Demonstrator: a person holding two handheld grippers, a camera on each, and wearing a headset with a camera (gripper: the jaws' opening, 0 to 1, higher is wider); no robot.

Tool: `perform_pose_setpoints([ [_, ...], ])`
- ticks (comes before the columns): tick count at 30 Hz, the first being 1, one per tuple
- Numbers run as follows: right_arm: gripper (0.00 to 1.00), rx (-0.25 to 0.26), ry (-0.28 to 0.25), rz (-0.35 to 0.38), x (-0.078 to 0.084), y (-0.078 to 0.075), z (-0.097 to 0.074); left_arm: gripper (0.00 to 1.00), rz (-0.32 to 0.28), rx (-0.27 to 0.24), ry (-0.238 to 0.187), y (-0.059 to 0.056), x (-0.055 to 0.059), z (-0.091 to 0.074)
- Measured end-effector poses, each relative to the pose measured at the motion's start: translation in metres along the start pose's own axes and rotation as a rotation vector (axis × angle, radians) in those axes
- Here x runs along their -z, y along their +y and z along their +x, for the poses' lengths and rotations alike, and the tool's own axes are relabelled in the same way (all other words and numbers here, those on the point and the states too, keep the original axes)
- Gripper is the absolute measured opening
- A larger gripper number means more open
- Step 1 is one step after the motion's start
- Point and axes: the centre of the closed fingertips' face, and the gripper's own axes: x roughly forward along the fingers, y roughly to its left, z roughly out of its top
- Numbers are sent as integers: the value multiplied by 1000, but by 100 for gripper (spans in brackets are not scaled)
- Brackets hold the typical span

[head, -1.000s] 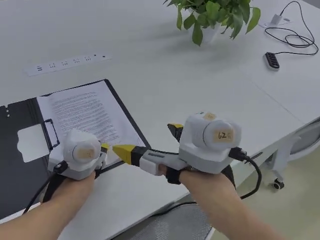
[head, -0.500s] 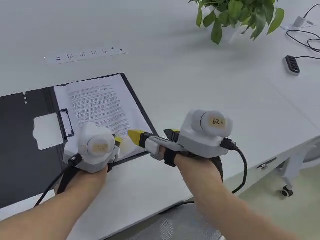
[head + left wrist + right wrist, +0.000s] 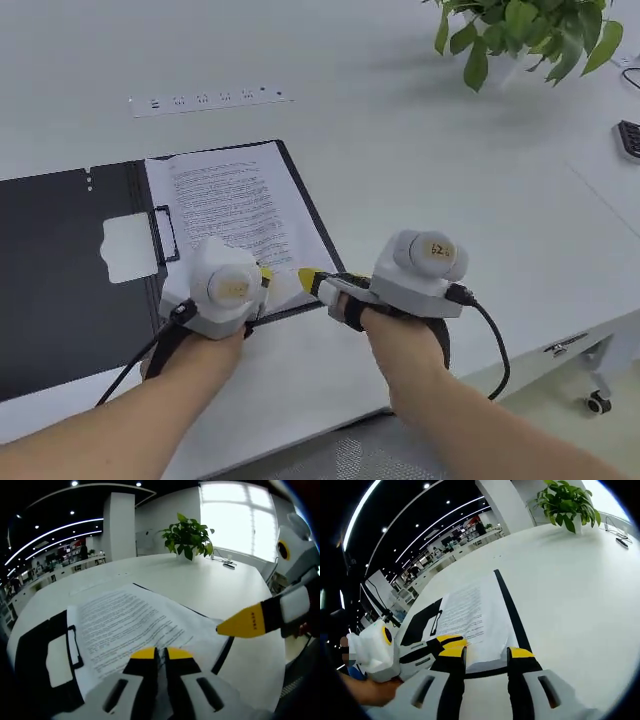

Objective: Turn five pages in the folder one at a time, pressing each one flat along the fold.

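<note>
A black folder (image 3: 60, 300) lies open on the white table, with a stack of printed pages (image 3: 230, 200) on its right half. My left gripper (image 3: 262, 280) rests at the top page's lower edge; in the left gripper view it (image 3: 157, 654) is shut, yellow tips down on the page (image 3: 130, 620). My right gripper (image 3: 315, 283) reaches in from the right to the page's lower right corner. In the right gripper view it (image 3: 486, 652) stands open with that corner of the page (image 3: 475, 610) between its jaws. The left gripper's tips sit just beside it.
A white power strip (image 3: 205, 100) lies behind the folder. A potted plant (image 3: 520, 30) stands at the back right, with a black device (image 3: 630, 135) at the right edge. The table's front edge runs close under my hands. A wheeled base (image 3: 600, 400) shows below.
The head camera has swung, shifting the whole picture right. Both grippers stay at the page's lower edge; the right one has settled closer to the corner.
</note>
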Motion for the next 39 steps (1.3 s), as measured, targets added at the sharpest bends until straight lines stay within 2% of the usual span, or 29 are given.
perform_pose_setpoints([
  [4, 20, 22, 19, -1, 4, -6, 3, 4, -3, 1, 1, 0, 0, 0],
  [10, 0, 58, 16, -30, 4, -15, 2, 4, -9, -1, 3, -1, 0, -1],
  [16, 0, 65, 9, -17, 5, -15, 2, 4, -10, -2, 3, -1, 0, -2],
  [19, 0, 62, -3, -10, 3, -13, 0, 3, -30, -5, 7, 0, 0, -2],
  [25, 0, 44, -30, 26, -3, -8, -2, 3, -49, 0, 17, -1, 0, -2],
  [28, 0, 20, -47, 20, -9, 1, -2, 3, -79, -2, 17, -1, -1, -2],
  [29, 0, 13, -51, 11, -11, 4, -2, 4, -126, -2, 14, -1, -1, -3],
  [31, 0, -7, -64, 17, -15, 10, -2, 4, -163, 0, 20, 0, -1, -4],
  [33, 0, -20, -69, 9, -17, 16, -3, 3, -240, -12, 46, 4, 1, -9],
  [34, 0, -26, -71, 4, -18, 18, -3, 2, -253, -11, 56, 5, 3, -11],
  [36, 0, -43, -80, 6, -21, 24, -4, 1, -246, -14, 60, 9, 4, -19],
  [38, 0, -61, -89, 2, -23, 31, -5, 0, -210, -38, 75, 15, 10, -32],
  [39, 0, -68, -92, 1, -24, 34, -7, 1, -214, -31, 71, 16, 12, -36],
])
